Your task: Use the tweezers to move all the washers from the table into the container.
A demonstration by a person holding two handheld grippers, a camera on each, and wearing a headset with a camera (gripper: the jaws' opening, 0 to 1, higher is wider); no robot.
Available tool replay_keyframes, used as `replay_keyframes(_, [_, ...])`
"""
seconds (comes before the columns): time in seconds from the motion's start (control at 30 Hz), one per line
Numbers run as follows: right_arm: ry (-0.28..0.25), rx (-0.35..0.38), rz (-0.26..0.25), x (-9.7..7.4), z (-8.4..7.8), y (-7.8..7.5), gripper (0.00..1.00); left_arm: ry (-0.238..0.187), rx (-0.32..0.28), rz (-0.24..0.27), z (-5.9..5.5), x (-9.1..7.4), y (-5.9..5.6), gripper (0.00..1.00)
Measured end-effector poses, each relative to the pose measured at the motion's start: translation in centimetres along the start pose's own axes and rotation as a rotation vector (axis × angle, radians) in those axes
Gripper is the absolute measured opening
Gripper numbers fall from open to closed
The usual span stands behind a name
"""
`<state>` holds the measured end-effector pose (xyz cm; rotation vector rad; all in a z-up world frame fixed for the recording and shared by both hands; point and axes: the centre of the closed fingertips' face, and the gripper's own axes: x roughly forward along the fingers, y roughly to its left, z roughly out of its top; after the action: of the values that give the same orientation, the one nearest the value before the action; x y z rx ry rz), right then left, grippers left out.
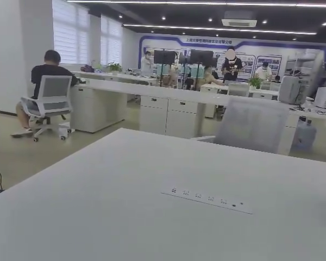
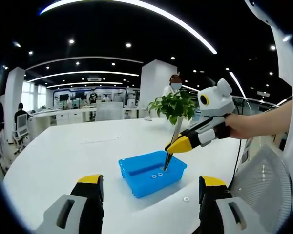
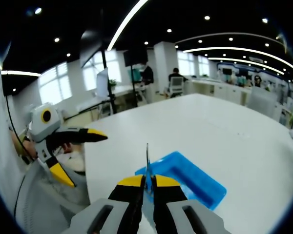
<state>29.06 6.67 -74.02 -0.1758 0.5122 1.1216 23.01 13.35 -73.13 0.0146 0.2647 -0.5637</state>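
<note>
Left gripper view: my left gripper [image 2: 151, 181] hangs with jaws spread wide before the blue container [image 2: 141, 186]. My right gripper [image 2: 178, 145] pinches the tweezers [image 2: 167, 160], their tips down inside the container near the washers [image 2: 156, 174]. One washer [image 2: 186, 199] lies on the table [image 2: 73, 156] just beside it.

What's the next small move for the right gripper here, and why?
Probably lift the tweezers clear of the blue container and move to the lone washer on the table beside it. The right gripper holds the tips down inside the container, where two washers lie; whether the tips grip one I cannot tell.
</note>
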Motion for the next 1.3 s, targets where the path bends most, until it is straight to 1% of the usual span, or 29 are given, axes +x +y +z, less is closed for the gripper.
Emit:
replay_keyframes(0.2, [0.014,0.03,-0.006,1.4,-0.2,-1.6,0.03,-0.005,-0.003,0.001,0.1,0.0,0.1,0.81])
replay_keyframes(0.6, [0.061,0.078,-0.015,3.8,-1.4,-3.6,0.03,-0.004,-0.005,0.0,0.0,0.0,0.0,0.81])
replay_keyframes(1.03, [0.118,0.072,-0.007,5.5,-3.0,-3.9,0.03,0.005,-0.005,0.003,-0.1,0.1,0.1,0.81])
replay_keyframes(1.3, [0.134,0.059,0.0,6.1,-3.6,-4.0,0.03,0.015,-0.01,0.003,-0.3,0.1,0.1,0.81])
